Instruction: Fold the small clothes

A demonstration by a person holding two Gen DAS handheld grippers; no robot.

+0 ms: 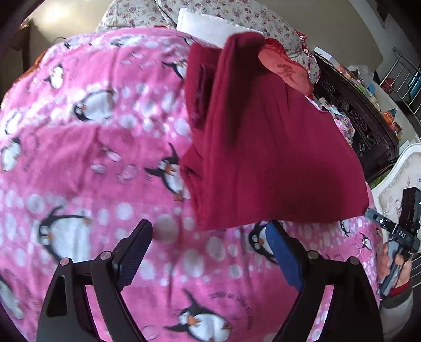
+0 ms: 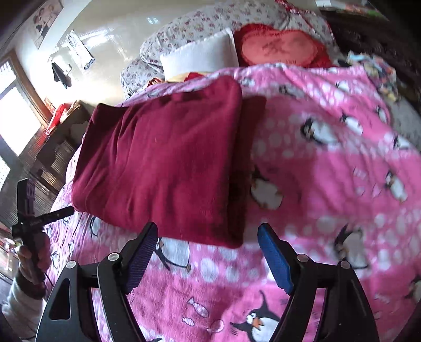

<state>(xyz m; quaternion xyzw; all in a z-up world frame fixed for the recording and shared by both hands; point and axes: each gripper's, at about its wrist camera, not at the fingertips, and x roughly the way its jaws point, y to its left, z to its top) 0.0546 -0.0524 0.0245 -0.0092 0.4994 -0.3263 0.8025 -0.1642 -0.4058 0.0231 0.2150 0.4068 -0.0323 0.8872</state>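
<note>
Just beyond both claws [image 1: 209, 252] [image 2: 208, 251], folded garment [image 2: 160, 163]

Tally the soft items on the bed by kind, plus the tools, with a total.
Dark red garment, folded: 1
Pink penguin blanket: 1
White pillow: 1
Red heart cushion: 1
Floral quilt: 1
Tools, both open and holding nothing: 2, the left tool and the right tool
Total: 7
</note>
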